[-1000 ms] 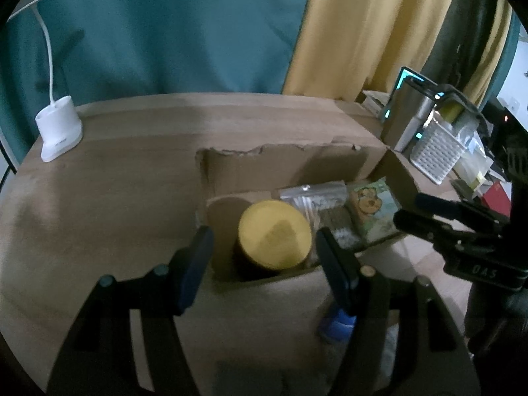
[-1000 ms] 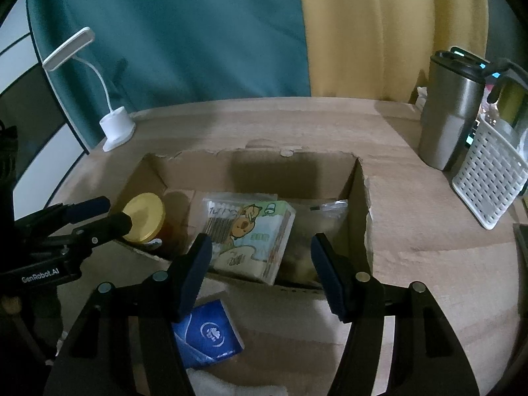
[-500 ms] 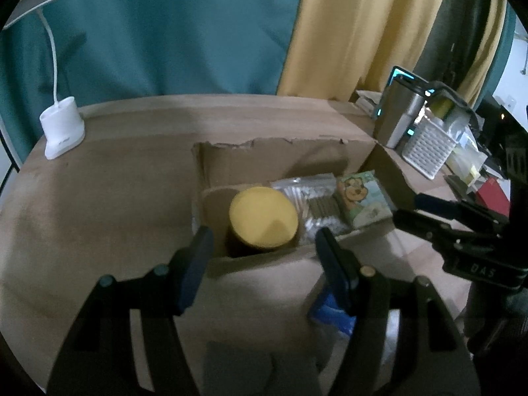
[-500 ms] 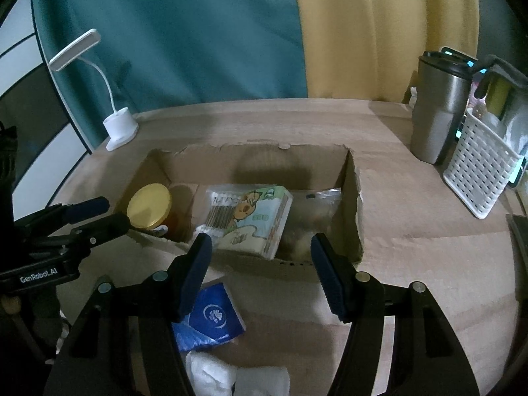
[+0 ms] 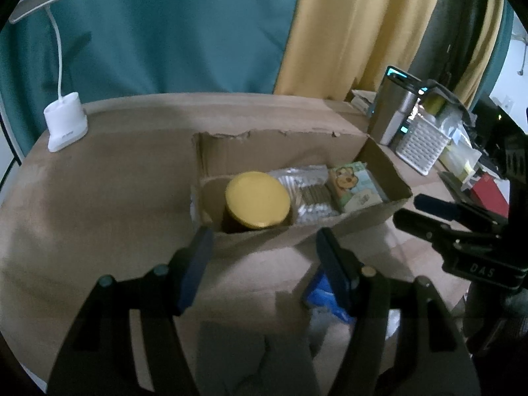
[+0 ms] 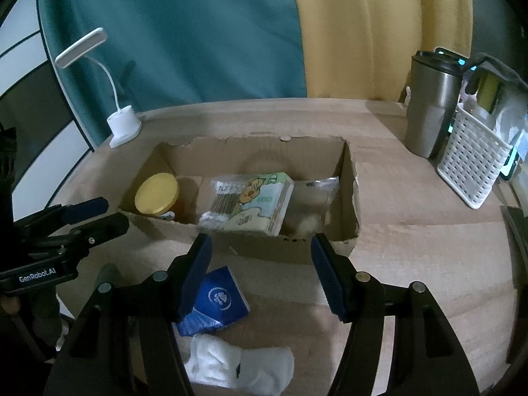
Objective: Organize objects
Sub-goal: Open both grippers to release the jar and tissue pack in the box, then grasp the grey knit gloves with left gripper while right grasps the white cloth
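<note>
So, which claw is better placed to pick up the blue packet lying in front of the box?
Probably the right claw: the blue packet lies just below its open jaws, beside its left finger. From the left claw, the packet is mostly hidden behind a finger.

**Lettering in view**

"GenRobot.AI" is showing in white on the left gripper body, seen from the right wrist. "DAS" is showing on the right gripper body, seen from the left wrist. The tissue pack print is staying unreadable.

Before me an open brown cardboard box holds a yellow-lidded jar, cotton swabs and a cartoon tissue pack; a blue packet and a white sock lie outside.
</note>
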